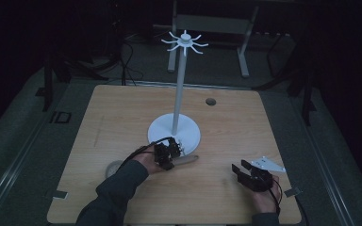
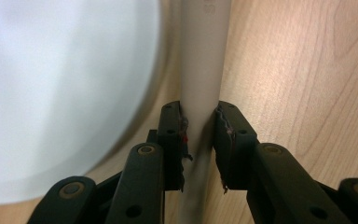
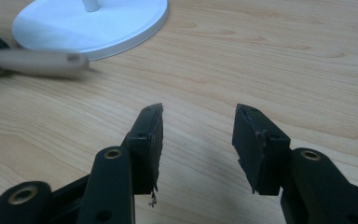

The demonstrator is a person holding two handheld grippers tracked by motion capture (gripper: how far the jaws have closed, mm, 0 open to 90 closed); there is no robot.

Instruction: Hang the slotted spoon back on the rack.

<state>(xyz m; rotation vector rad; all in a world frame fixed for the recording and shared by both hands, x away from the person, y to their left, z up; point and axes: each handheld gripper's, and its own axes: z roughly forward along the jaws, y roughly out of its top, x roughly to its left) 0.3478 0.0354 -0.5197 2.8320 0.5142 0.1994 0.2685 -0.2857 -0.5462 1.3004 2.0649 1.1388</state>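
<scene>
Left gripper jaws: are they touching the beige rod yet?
Touching. The left gripper view shows both pads of the left gripper pressed against the beige rod, no gap either side.

The right tongs [image 3: 198, 144] hover over the wooden surface [image 3: 270, 60] with their two black jaws parted and nothing between them. At the upper left, a pale rod [image 3: 37, 63] lies just beside the round white base [image 3: 91, 28] of a stand, its blunt end pointing toward the right.
</scene>
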